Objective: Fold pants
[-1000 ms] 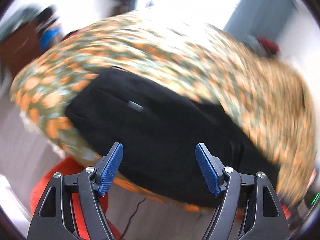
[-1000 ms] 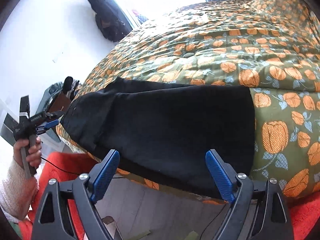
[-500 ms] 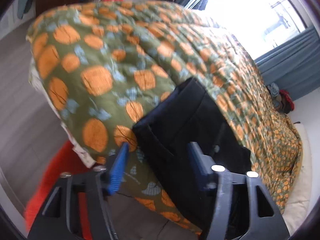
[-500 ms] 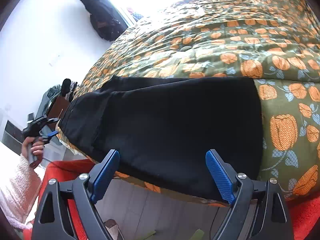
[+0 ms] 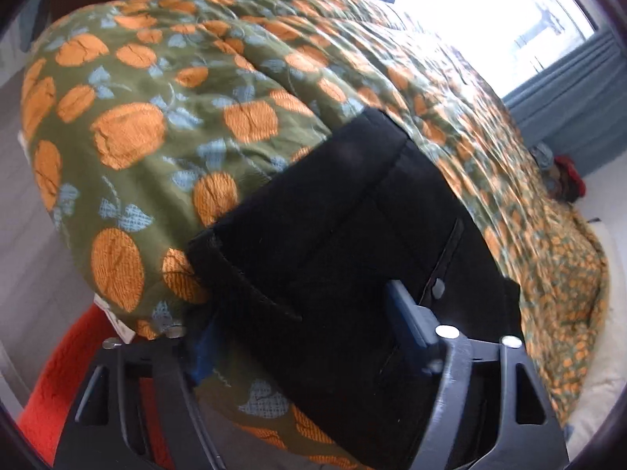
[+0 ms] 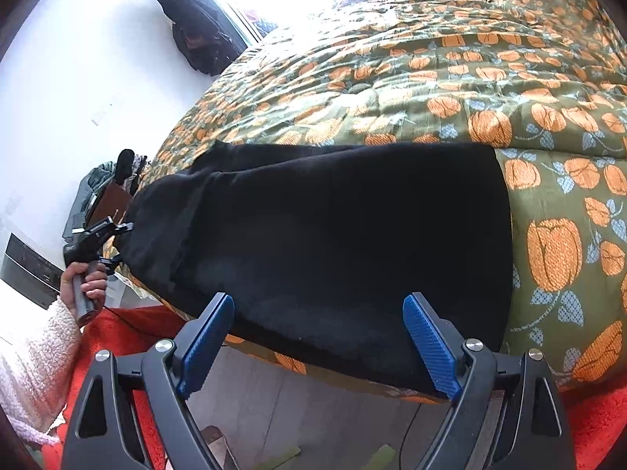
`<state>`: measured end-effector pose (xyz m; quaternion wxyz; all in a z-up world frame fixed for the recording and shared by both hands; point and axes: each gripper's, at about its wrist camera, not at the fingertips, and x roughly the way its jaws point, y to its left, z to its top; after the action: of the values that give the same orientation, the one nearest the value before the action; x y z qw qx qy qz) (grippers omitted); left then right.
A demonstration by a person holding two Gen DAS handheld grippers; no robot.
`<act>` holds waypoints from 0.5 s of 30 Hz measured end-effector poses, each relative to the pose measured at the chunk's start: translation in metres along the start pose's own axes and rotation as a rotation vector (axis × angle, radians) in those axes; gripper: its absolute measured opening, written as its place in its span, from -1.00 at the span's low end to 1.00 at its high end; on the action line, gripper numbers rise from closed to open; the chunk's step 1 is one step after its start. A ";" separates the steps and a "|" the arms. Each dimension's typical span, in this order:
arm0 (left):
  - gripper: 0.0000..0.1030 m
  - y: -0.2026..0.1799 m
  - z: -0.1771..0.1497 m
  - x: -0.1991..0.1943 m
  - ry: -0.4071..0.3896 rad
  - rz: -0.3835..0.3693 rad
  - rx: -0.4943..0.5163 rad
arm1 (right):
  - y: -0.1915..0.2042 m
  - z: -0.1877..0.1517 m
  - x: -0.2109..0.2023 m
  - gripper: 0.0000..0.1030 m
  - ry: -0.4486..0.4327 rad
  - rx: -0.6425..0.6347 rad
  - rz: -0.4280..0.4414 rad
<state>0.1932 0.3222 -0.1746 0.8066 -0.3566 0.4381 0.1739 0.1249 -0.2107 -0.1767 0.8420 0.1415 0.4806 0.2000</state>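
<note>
Step in hand, as judged: the reach for a fold. The black pants (image 6: 333, 235) lie flat along the near edge of the bed, on the pumpkin-print quilt (image 6: 509, 90), apparently already doubled lengthwise.

Left gripper (image 5: 301, 333): jaws spread and straddling the waistband corner of the pants (image 5: 352, 266). One blue pad (image 5: 407, 325) rests above the cloth, the other sits below the bed edge, partly hidden by fabric. Nothing is pinched yet. The right wrist view shows the same tool (image 6: 98, 235) at the left-hand end of the garment, just beside or touching the cloth; which one cannot be told.

Right gripper (image 6: 325, 340): jaws wide apart, empty, hovering just short of the near hem. The pants fill the space straight ahead of it and reach to the right fingertip side, where the cloth ends in a straight edge against the quilt.

Next move, judged: the left jaws need to close on the waistband, catching all layers. The right needs to advance and take the near edge, so both ends lift together.

Risk: a pinch of the quilt along with the pants at the left corner.

Orange rug (image 6: 129, 337) lies below the bed edge.
</note>
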 end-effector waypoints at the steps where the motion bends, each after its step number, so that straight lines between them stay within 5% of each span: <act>1: -0.25 -0.001 0.000 -0.007 -0.028 0.018 0.000 | 0.000 0.000 -0.001 0.70 -0.004 -0.001 0.001; 4: -0.59 -0.009 0.003 -0.032 -0.058 0.013 0.014 | -0.002 0.000 -0.006 0.70 -0.018 0.005 0.006; 9: -0.66 -0.064 -0.006 -0.091 -0.144 0.011 0.167 | -0.012 0.003 -0.013 0.70 -0.045 0.046 0.022; 15: -0.68 -0.181 -0.049 -0.151 -0.194 -0.135 0.458 | -0.024 0.010 -0.028 0.70 -0.113 0.091 0.026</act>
<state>0.1882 0.1672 0.0096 0.9143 -0.1749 0.3619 0.0494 0.1251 -0.2455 -0.1612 0.8578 0.1971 0.4390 0.1804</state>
